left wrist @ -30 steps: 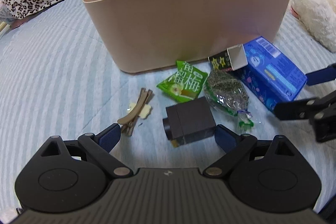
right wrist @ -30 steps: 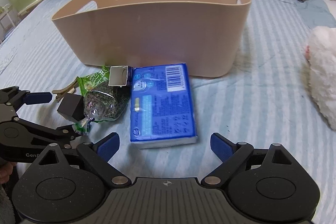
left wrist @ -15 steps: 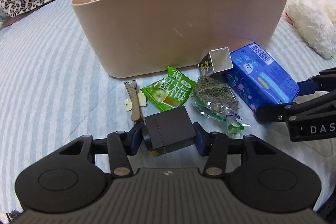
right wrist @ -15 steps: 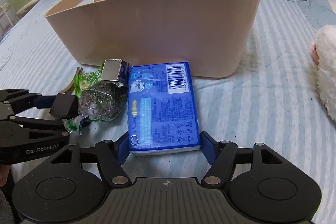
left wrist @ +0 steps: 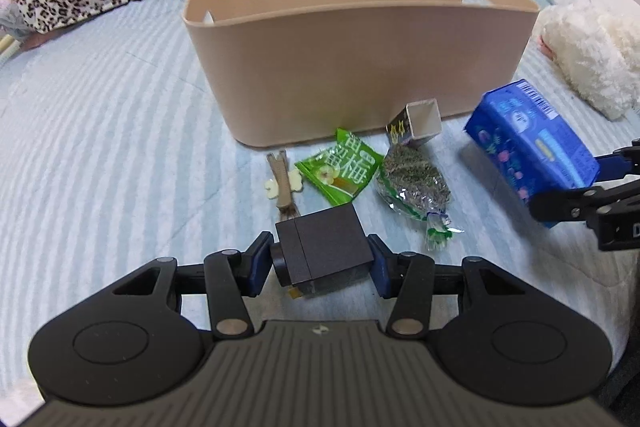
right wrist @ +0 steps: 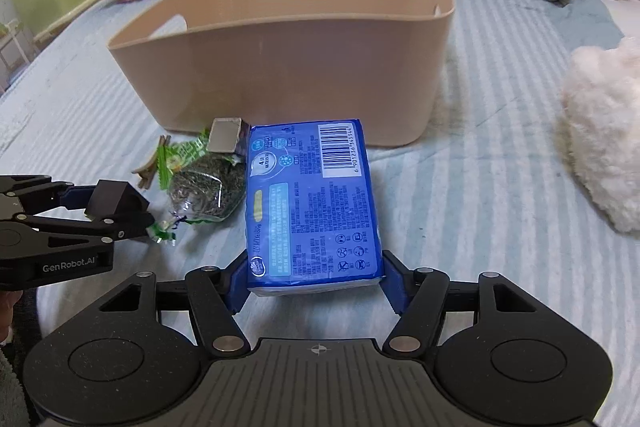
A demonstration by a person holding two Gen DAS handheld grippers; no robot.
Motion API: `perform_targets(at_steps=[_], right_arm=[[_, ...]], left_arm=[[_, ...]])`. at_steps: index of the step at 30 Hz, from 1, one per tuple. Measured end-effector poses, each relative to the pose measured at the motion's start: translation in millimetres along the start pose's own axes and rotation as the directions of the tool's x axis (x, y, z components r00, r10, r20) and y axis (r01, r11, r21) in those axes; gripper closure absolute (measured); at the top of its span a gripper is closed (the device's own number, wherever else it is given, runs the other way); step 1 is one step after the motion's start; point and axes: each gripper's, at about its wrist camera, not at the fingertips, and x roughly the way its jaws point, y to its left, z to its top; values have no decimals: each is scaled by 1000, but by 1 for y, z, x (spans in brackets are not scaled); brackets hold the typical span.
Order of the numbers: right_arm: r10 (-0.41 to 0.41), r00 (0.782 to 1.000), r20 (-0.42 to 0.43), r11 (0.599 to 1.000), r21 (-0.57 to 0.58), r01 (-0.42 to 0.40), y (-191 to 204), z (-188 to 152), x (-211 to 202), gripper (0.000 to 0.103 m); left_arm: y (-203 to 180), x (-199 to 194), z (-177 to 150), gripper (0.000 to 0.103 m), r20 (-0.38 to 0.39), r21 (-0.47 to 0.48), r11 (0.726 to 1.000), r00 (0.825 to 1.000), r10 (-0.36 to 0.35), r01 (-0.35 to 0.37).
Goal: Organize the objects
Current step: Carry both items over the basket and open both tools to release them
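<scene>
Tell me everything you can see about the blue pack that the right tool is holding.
The blue pack is a flat, soft rectangular packet in glossy blue plastic wrap, with white print, a pale blue panel, pictograms and a white barcode near its far end. The right tool is shut on its near end, one pad against each long side. In the left wrist view it looks tilted and lifted off the striped bedsheet, far end toward the beige bin. Nothing else seems to touch it.

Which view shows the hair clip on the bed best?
The left wrist view: the hair clip lies in full view beside the green snack packet. In the right wrist view only its ends show, small, behind that packet.
</scene>
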Motion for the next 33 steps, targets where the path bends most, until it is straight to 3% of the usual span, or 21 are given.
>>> perform_targets(at_steps=[10,19,26,33], right_arm=[[-14,991,133,999,37,9,-9,10,-58,41],[-8,959,282,1000,30,0,-8,41,-101,41],[-12,935,354,999,35,-1,-10,80,-106,41],[-31,932,362,998,57,11,-16,114,-85,41]], left_arm=[[8,-48,22,51,112,-17,1000,994,17,-15],[15,-82,59,51,239,-19,999,970,51,-48],[18,-77,100,51,288,0,996,953,90,-94],[12,-44,137,51,292,22,992,950,113,-125]])
